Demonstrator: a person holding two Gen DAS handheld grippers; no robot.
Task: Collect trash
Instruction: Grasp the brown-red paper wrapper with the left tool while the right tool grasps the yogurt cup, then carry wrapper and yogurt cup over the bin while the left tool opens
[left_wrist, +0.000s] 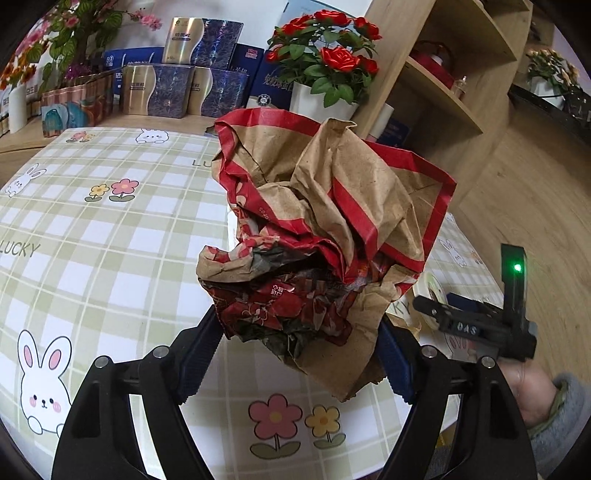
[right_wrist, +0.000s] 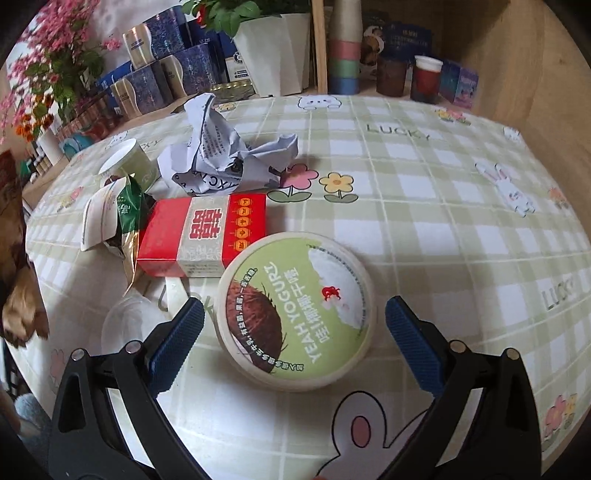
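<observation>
Right wrist only: yogurt tub (right_wrist: 297, 314).

A table (left_wrist: 110, 229) under a green-checked cloth printed with rabbits and flowers fills the lower frame. Behind it, upper left, stand stacked gift boxes (left_wrist: 177, 85) and pink flowers (left_wrist: 74, 29). A white pot of red roses (left_wrist: 325, 59) sits upper centre. A wooden shelf (left_wrist: 454, 70) rises upper right, above wood floor (left_wrist: 524, 192).

Brown paper bag (left_wrist: 325, 236) with red borders, centre frame. Tablecloth (right_wrist: 424, 206) green-white check with rabbits, flowers, "LUCKY". Yogurt lid (right_wrist: 297, 314) green, white, brown coconut, lower centre. Box (right_wrist: 201, 236) red with beige band. Crumpled paper (right_wrist: 225, 155) pale blue-white, upper left. Gripper pads (right_wrist: 177, 343) blue.
</observation>
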